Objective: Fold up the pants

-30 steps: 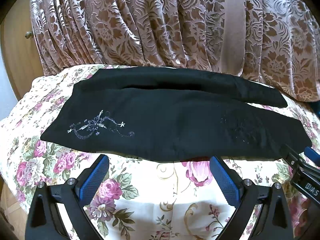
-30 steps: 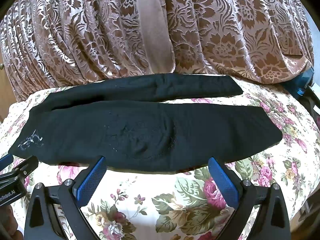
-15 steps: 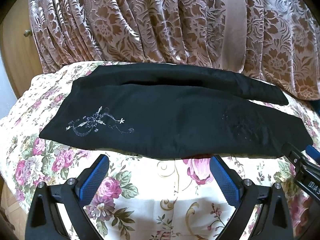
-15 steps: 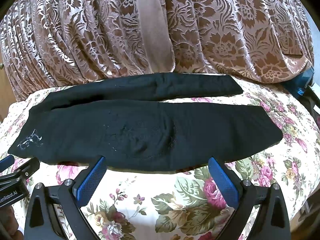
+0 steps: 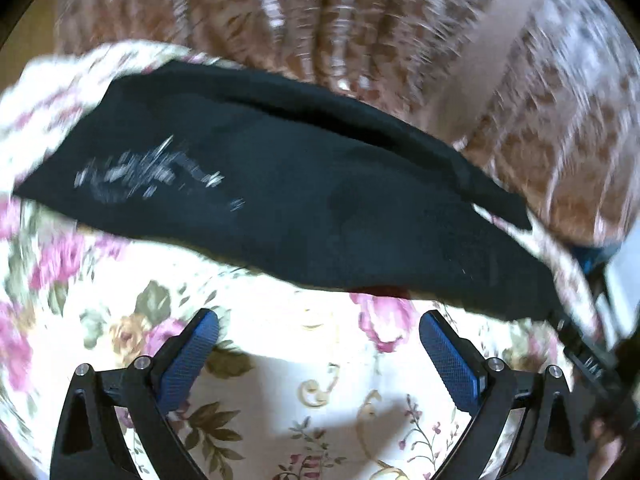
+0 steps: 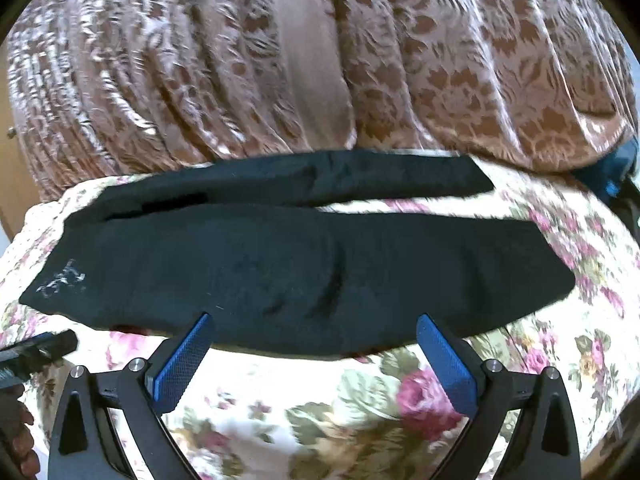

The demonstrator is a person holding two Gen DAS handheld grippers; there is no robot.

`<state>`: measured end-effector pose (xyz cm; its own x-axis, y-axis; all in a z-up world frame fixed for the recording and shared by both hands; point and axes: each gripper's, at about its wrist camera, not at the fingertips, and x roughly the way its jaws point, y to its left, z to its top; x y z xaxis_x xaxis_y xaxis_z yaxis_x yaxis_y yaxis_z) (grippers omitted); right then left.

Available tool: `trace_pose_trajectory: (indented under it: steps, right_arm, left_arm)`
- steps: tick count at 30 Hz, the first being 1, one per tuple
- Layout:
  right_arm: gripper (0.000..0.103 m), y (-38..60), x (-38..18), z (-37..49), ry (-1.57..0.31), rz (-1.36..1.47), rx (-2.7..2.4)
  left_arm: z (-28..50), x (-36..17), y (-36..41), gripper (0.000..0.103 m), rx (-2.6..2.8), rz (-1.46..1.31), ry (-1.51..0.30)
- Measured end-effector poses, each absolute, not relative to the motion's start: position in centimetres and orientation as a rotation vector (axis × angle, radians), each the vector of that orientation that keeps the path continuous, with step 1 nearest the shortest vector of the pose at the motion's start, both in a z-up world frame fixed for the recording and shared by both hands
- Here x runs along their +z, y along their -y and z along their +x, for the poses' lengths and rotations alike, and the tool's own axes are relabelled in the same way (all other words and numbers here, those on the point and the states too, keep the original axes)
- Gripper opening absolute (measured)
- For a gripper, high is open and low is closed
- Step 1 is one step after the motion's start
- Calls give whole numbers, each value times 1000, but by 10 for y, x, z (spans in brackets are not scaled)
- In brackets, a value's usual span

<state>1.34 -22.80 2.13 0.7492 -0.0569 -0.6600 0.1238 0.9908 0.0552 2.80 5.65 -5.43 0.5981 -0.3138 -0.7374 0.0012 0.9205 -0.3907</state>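
The black soft-fabric pants (image 6: 280, 272) lie flat, legs apart, on the floral bedspread (image 6: 360, 400). Both the left gripper (image 5: 320, 344) and right gripper (image 6: 312, 344) hover empty, jaws wide. The limp, light cloth probably wants pinching at the near hem edge.

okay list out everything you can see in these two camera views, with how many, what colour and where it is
pants: one pair, black, laid flat across the bedspread, legs side by side, pale embroidery near one end
bedspread: one, cream with pink roses and green leaves, under the pants
curtain: one, brown and pinkish floral, hanging behind the bed
curtain band: one, plain dusty pink, running down the curtain
blue object: one, at the far right edge, too cut off to identify
left gripper: one, black frame with blue fingers, open, over the bedspread short of the pants
right gripper: one, black frame with blue fingers, open, tips at the near edge of the pants
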Motion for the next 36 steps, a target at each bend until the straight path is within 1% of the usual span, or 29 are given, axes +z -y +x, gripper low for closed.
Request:
trace_pose_trajectory:
  steps: [4, 6, 10, 11, 13, 15, 16, 17, 18, 21, 23, 25, 27, 31, 32, 36]
  right_arm:
    - [101, 274, 7, 15, -769, 288, -101]
    - [94, 296, 3, 13, -764, 380, -92]
    - [89, 348, -12, 7, -740, 620, -103]
    - [86, 357, -16, 6, -736, 666, -109]
    - [82, 380, -29, 4, -729, 781, -121]
    - [68, 395, -40, 2, -727, 865, -135]
    - [64, 405, -48, 1, -712, 918, -138]
    - [55, 409, -51, 0, -702, 938, -142]
    - [50, 414, -53, 2, -693, 952, -146]
    - [44, 424, -59, 11, -674, 991, -149]
    - [44, 429, -62, 19, -664, 1026, -141]
    - [41, 435, -65, 27, -649, 1057, -126]
    - [33, 439, -70, 36, -641, 1082, -119]
    - [21, 444, -79, 44, -613, 1119, -83]
    - [17, 446, -82, 46, -614, 1120, -70]
    - [16, 444, -81, 50, -611, 1099, -41]
  left_arm:
    - [27, -65, -91, 98, -173, -542, -881]
    - [27, -66, -108, 98, -137, -596, -831]
    - [31, -74, -139, 96, -114, -717, -809]
    - [33, -76, -143, 96, -121, -735, -811]
    - [35, -75, -151, 91, -143, -754, -797]
    - [33, -72, -156, 89, -129, -731, -749]
    - [33, -71, -159, 88, -110, -717, -723]
    - [33, -71, -162, 88, -93, -711, -700]
    - [37, -73, -165, 88, -85, -714, -693]
    - [46, -77, -176, 87, -84, -734, -690]
    - [50, -78, -183, 86, -79, -743, -663]
    - [52, -80, -192, 85, -61, -783, -630]
    - [53, -85, -205, 82, -43, -844, -616]
    - [63, -93, -223, 82, -52, -930, -592]
    - [67, -94, -225, 82, -50, -937, -591]
    - [80, -97, -229, 83, -30, -919, -582]
